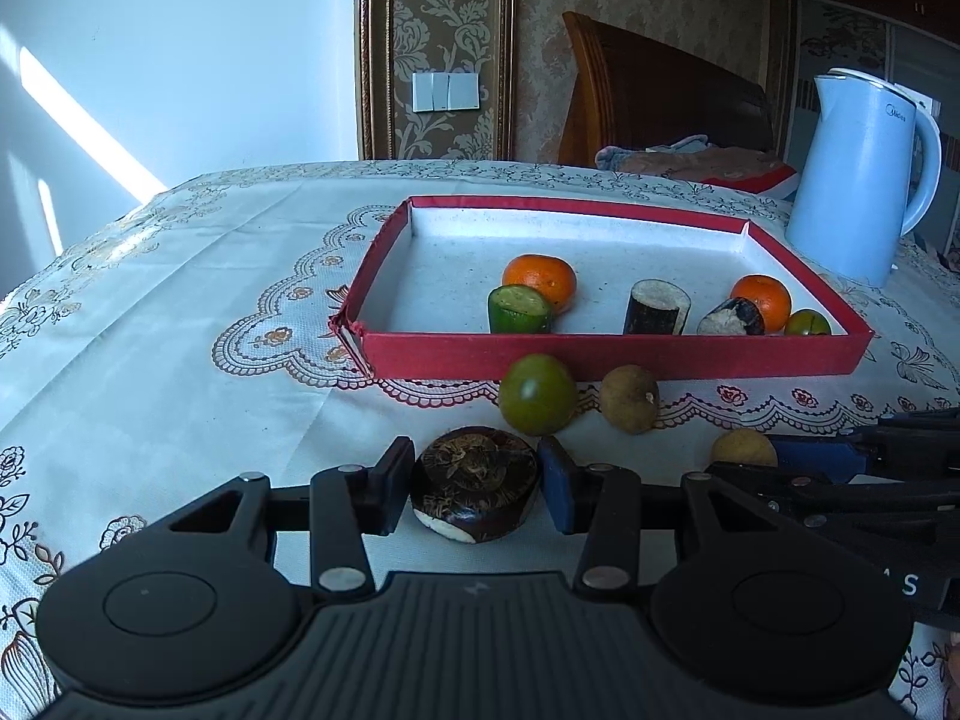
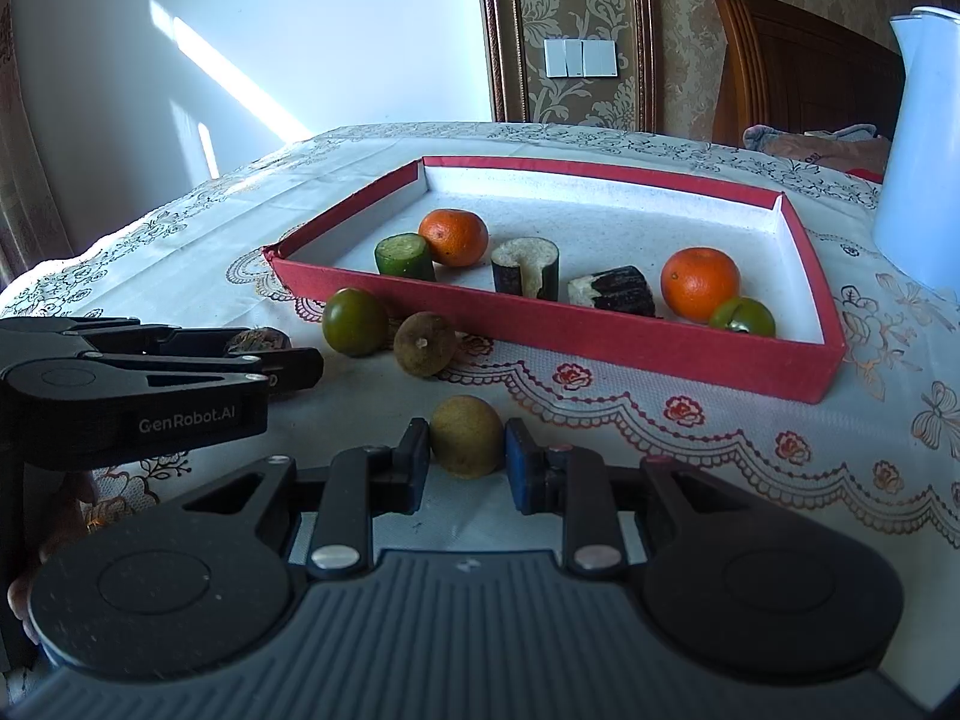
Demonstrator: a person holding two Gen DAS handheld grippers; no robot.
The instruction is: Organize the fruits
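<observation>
My left gripper (image 1: 477, 483) is shut on a dark brown water chestnut (image 1: 474, 483) on the tablecloth. My right gripper (image 2: 467, 459) is shut on a tan longan (image 2: 466, 435), also visible in the left wrist view (image 1: 743, 449). A green citrus (image 1: 537, 394) and a second longan (image 1: 630, 399) lie just in front of the red tray (image 1: 600, 354). The tray holds two oranges (image 1: 540, 281) (image 1: 762, 300), a cucumber piece (image 1: 519, 309), two dark cane pieces (image 1: 657, 307) and a small green fruit (image 1: 807, 323).
A pale blue kettle (image 1: 861, 177) stands at the tray's back right. The left gripper's body (image 2: 138, 378) lies close to the left of my right gripper. A wooden headboard (image 1: 660, 90) and wall stand beyond the table's far edge.
</observation>
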